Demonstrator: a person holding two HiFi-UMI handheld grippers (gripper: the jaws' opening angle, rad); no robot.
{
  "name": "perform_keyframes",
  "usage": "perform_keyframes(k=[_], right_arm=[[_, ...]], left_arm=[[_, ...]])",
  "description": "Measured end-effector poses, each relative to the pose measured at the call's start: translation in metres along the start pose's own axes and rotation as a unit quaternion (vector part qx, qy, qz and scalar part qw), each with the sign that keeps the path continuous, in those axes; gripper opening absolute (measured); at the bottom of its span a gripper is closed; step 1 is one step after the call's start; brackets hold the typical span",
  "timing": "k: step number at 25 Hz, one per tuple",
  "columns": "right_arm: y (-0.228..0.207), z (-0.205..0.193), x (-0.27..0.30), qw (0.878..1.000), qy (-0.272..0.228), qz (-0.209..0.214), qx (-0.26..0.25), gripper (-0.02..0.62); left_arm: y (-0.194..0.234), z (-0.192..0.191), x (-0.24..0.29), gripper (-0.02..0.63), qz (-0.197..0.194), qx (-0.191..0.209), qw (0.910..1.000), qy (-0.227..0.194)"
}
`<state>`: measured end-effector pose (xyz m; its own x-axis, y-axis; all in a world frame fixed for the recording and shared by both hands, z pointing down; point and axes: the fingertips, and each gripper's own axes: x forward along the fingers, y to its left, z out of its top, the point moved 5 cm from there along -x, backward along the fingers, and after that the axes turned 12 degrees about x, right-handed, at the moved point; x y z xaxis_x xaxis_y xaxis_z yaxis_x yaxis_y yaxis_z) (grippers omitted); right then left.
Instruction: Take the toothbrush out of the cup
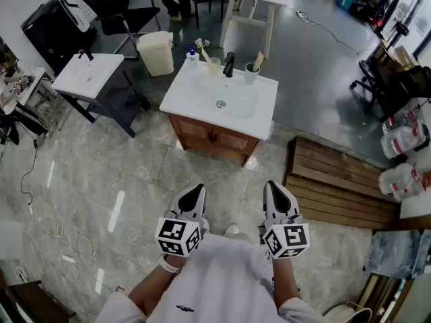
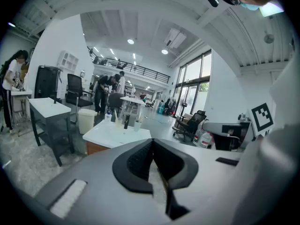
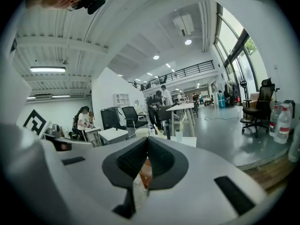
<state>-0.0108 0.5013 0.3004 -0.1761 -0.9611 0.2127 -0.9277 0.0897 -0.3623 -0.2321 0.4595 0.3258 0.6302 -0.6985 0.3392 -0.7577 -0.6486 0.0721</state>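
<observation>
White sink worktop (image 1: 195, 101) sits at the far end of the floor in the head view. There's a grey cup (image 1: 250, 75) at its far right edge with a toothbrush (image 1: 258, 60) standing in it. A paler cup (image 1: 214, 66) left of the black tap (image 1: 229, 64) seems to hold one too. The left hand-held gripper (image 1: 194, 192) and right hand-held gripper (image 1: 275, 188) hang near the person, well apart from the sink.

Left gripper view: jaws closed, nothing between them.

Right gripper view: same deal, closed and empty.

So nothing's done yet. The approach, grab and lift are all left, I'd say.
</observation>
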Motion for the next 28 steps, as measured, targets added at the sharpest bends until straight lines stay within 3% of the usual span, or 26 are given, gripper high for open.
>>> perform_keyframes(k=[6,12,22,28], right_arm=[[0.004,0.004,0.014,1.000,-0.012,0.000,-0.012,0.006],[0.018,-0.001,0.028,1.000,-0.015,0.012,0.010,0.007],[0.045,-0.004,0.079,1.000,-0.014,0.008,0.000,0.008],[0.038,-0.001,0.112,1.000,-0.006,0.008,-0.004,0.008]], left_arm=[[0.015,0.011,0.009,0.006,-0.005,0.012,0.9997,-0.020],[0.034,0.004,0.009,0.006,-0.014,0.004,0.9998,-0.009],[0.093,-0.001,0.010,0.006,-0.009,-0.008,0.9999,-0.012],[0.115,0.002,0.036,0.006,-0.005,-0.012,0.9999,-0.010]])
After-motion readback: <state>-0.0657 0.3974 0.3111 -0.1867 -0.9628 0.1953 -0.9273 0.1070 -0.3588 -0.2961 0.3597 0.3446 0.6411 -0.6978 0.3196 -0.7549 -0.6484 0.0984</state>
